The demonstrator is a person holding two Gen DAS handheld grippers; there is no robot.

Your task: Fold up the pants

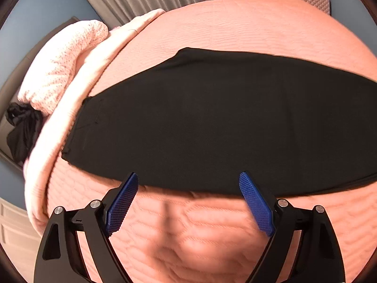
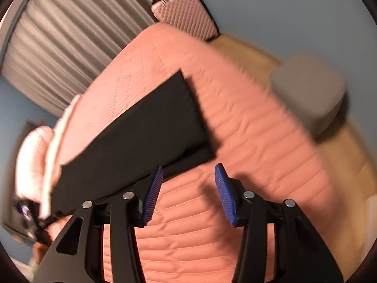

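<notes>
Your left gripper hangs wide apart and empty at the near edge of the black pants, likely lining up a grab. Your right gripper, jaws parted, nothing between, sits near their hem end. The pants lie flat, halved lengthwise, on the pink bedspread.

Right gripper jaws apart, empty, beside black pants

Pants: matt black cloth, smooth. Bedspread: salmon quilted cloth, ribbed stitching. Pillow: nubby speckled knit. Left gripper, right gripper: matt black plastic, blue cross-hatched pads, shiny metal pins. Suitcase: embossed diamond shell.
</notes>
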